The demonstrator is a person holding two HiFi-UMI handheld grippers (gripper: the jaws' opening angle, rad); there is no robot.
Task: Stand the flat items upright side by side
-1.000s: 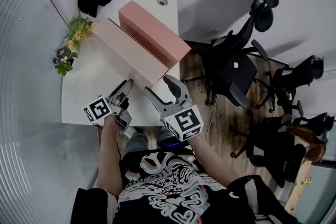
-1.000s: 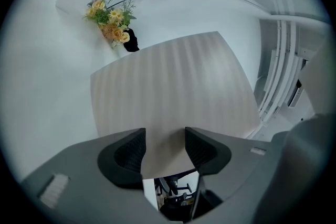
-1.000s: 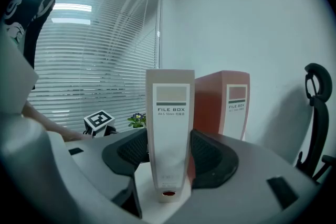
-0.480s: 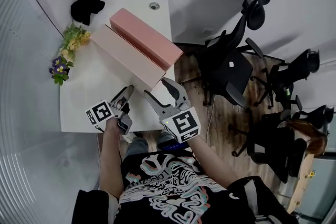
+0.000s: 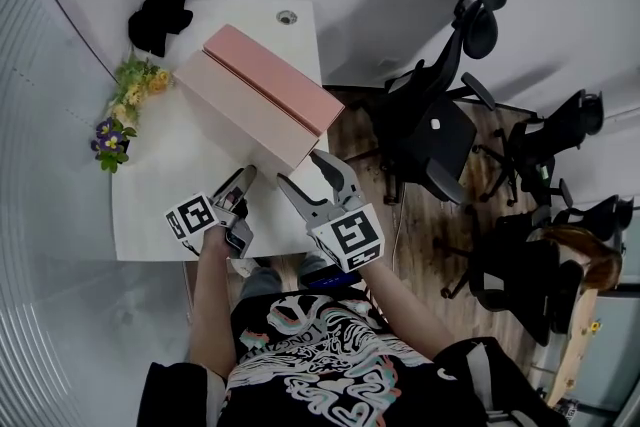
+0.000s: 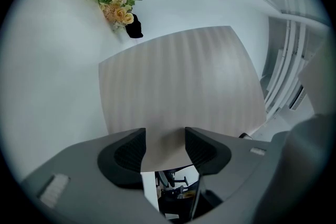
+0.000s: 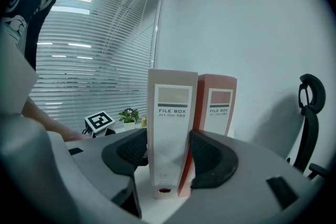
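Observation:
Two file boxes stand upright side by side on the white table (image 5: 160,200): a beige one (image 5: 240,120) on the left and a pink one (image 5: 265,75) against its right face. My left gripper (image 5: 240,183) is open at the beige box's broad left side (image 6: 178,81), whose lower near corner shows between the jaws (image 6: 165,139). The pads do not press on it. My right gripper (image 5: 300,170) is open at the boxes' near end. The beige spine (image 7: 170,113) stands just beyond its jaws (image 7: 168,152), with the pink spine (image 7: 218,107) to the right.
Yellow flowers (image 5: 140,75) and a purple potted flower (image 5: 110,133) line the table's left edge. A black object (image 5: 158,15) lies at the far corner, near a cable hole (image 5: 287,16). Black office chairs (image 5: 440,135) stand right of the table. Blinds cover the left wall.
The gap between the far ends of the beige and pink boxes has closed; they now stand flush. The left gripper has edged slightly along the beige side. The right gripper has stayed put.

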